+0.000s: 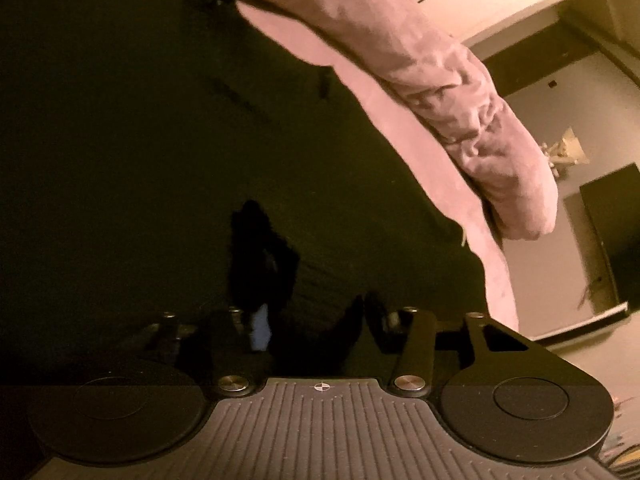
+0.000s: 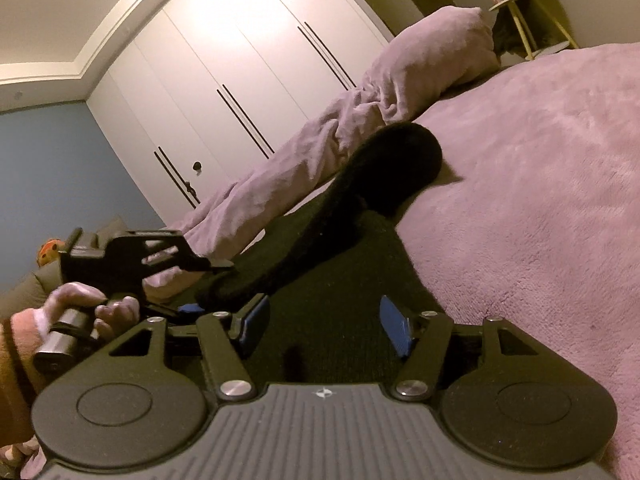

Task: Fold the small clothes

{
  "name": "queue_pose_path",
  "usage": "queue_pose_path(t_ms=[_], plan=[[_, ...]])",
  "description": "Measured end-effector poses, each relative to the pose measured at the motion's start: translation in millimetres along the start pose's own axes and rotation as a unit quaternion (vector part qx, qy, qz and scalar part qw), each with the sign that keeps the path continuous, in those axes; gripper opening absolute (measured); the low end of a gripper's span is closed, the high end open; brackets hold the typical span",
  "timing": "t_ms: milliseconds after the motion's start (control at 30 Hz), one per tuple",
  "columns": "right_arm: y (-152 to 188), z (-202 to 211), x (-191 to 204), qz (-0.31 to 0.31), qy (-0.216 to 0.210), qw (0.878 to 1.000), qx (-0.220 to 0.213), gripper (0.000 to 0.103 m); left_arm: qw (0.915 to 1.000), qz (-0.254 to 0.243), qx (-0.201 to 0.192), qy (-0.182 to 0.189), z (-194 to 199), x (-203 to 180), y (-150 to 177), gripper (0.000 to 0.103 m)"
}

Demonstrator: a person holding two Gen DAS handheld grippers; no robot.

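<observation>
As we looked along the right gripper [image 2: 320,324], we found its jaws spread, the blue pads [image 2: 394,322] well apart with nothing between them, hovering just over the near part of a black garment [image 2: 348,236]. That dark piece of clothing lay on the pink bed cover [image 2: 540,200], and one fuzzy end of it stood up in a rounded lobe near the middle of the right wrist view. Beyond it a rumpled pink duvet [image 2: 320,140] ran along the far edge of the bed up to a pillow [image 2: 444,48], with a white wardrobe [image 2: 224,64] behind and a small side table [image 2: 520,4] in the far corner carrying some small items too blurred for us to name.

We saw the left gripper [image 2: 188,270] from the side in that same view, held in the person's left hand [image 2: 80,308], its tip down at the near edge of the black garment. In the left wrist view the dark cloth [image 1: 160,140] filled most of the picture and a fold of it rose between the fingers [image 1: 260,324]; only one blue pad showed, the rest lost in shadow, so we could not tell whether those jaws were pinching the cloth. We saw no container for the clothes in either view.
</observation>
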State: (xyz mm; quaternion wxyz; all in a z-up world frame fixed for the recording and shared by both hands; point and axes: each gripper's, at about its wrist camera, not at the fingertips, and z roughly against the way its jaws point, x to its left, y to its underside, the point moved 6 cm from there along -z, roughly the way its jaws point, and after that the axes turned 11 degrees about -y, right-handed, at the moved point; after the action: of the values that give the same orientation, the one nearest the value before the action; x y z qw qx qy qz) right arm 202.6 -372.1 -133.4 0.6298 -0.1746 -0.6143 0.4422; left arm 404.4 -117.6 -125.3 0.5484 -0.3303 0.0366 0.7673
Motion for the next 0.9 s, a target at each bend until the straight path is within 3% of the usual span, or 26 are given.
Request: queue_pose_path(t_ms=[67,100,167,300,400,500,567,667,733,767,833,900], plan=[[0.3,0.3,0.7,0.001,0.001,1.000,0.000,0.061,0.9999,0.016,0.006,-0.002,-4.5,2.7,-4.0,0.036],[0.6,0.2,1.2,0.002,0.001,1.000,0.000,0.061,0.9998,0.021,0.006,-0.002,-5.7,2.7,-6.2,0.025],[0.8,0.1,1.9,0.004,0.003,1.000,0.000,0.061,0.9999,0.007,-0.004,-0.009,-3.2,-1.2,-9.9,0.022],[1.2,0.2,2.5,0.004,0.004,1.000,0.001,0.061,0.9952,-0.073,-0.060,-0.023,22.8,-24.2,-21.6,0.020],[1.2,0.3,2.9,0.006,0.006,1.000,0.002,0.061,0.9846,-0.122,-0.119,-0.040,52.8,-36.0,-41.6,0.020],[1.3,0.2,3.4,0.009,0.008,1.000,0.004,0.061,0.9670,-0.163,-0.179,-0.080,80.6,-36.4,-63.6,0.021],[1.4,-0.1,3.8,0.012,0.010,1.000,0.004,0.061,0.9618,-0.165,-0.194,-0.100,91.4,-26.2,-72.6,0.021],[1.6,-0.6,4.5,0.015,0.013,1.000,0.005,0.061,0.9562,-0.159,-0.203,-0.138,93.8,2.4,-76.5,0.029],[1.8,-1.2,4.9,0.018,0.015,1.000,0.006,0.061,0.9531,-0.154,-0.203,-0.163,87.1,26.6,-74.9,0.042],[1.8,-1.6,5.2,0.020,0.016,1.000,0.007,0.061,0.9558,-0.147,-0.196,-0.163,82.5,34.1,-74.5,0.044],[2.3,-2.3,6.2,0.023,0.019,1.000,0.008,0.061,0.9678,-0.120,-0.159,-0.154,69.1,52.7,-72.4,0.065],[2.4,-2.9,6.6,0.025,0.021,0.999,0.010,0.061,0.9741,-0.101,-0.137,-0.149,58.1,64.1,-71.1,0.066]])
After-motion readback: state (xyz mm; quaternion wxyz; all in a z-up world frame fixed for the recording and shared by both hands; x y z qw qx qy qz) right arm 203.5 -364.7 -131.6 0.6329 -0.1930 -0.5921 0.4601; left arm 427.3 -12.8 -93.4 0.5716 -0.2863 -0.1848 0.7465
